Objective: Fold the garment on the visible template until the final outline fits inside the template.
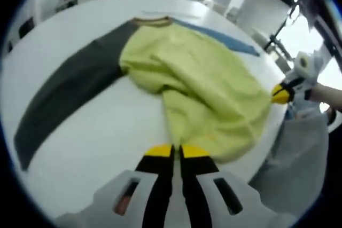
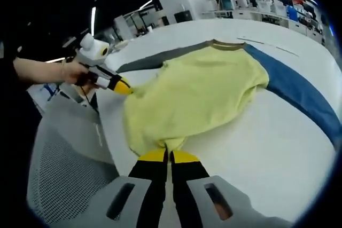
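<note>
Your two grippers pinch the near hem of a long-sleeved garment (image 1: 203, 84) spread across a white table (image 1: 107, 132), its yellow-green body bunched and rumpled with soft folds running from the tan collar (image 1: 152, 21) at the far end down to the edge nearest you. In the left gripper view, your left gripper (image 1: 177, 152) has its yellow-tipped black jaws drawn together with only a thin slit between them, the tips meeting the lower hem of the yellow cloth, which laps just over them; a dark grey sleeve (image 1: 64, 89) lies flat and stretched out to the left of the body, and a blue sleeve (image 1: 224, 38) shows as a narrow strip beyond the far side. Your right gripper (image 1: 280, 93) enters that view from the right, its yellow tip pressed into the corner of the hem at the table's edge. In the right gripper view, the right gripper (image 2: 169, 156) also has its jaws closed to a slit, nipping a small tuck of the yellow hem, while the blue sleeve (image 2: 299, 100) sweeps out long and flat to the right, and your hand (image 2: 72, 73) holds the left gripper (image 2: 122, 86) against the other hem corner. No template outline can be made out on the table
</note>
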